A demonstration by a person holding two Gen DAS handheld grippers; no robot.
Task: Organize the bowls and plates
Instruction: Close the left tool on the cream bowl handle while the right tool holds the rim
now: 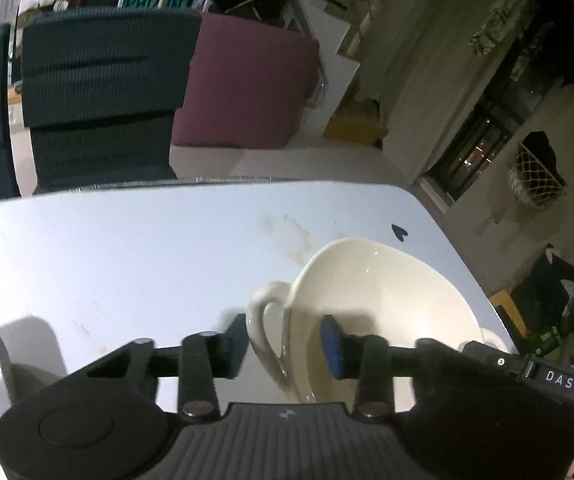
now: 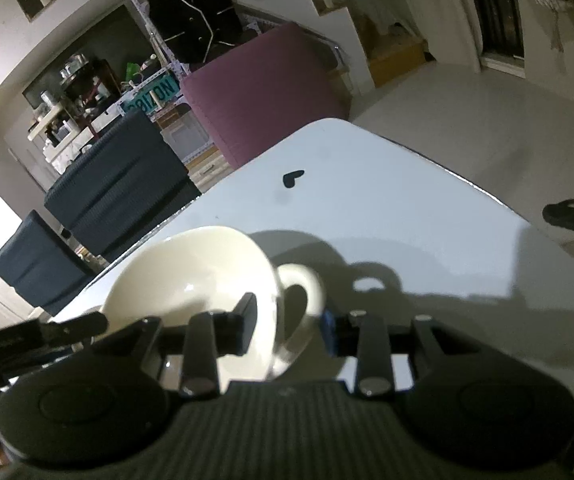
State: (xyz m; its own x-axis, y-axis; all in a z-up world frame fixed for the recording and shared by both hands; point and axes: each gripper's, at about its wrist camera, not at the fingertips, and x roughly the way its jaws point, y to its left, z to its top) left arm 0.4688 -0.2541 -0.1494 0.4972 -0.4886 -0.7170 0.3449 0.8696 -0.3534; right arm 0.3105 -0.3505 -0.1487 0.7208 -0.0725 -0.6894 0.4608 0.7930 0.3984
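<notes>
A cream bowl [image 1: 387, 280] [image 2: 191, 268] with a loop handle on each side stands on the white table [image 1: 127, 248] [image 2: 387, 208]. My left gripper [image 1: 285, 340] straddles one handle [image 1: 265, 308]: one finger is outside the loop and the blue-padded one is inside the bowl, with a gap showing at the wall. My right gripper [image 2: 287, 326] straddles the opposite handle [image 2: 307, 280] the same way, one finger in the bowl and the blue pad just outside the loop. Neither pair of pads visibly presses. Each gripper also shows at the edge of the other's view.
Black heart stickers [image 1: 399, 232] [image 2: 293, 178] mark the tabletop. Dark blue chairs [image 1: 103, 92] [image 2: 115, 184] stand at the far table edge, with a purple ottoman [image 1: 247, 80] behind them. The table's rounded corner [image 2: 339, 122] lies ahead, and a dark sandal [image 2: 567, 214] is on the floor.
</notes>
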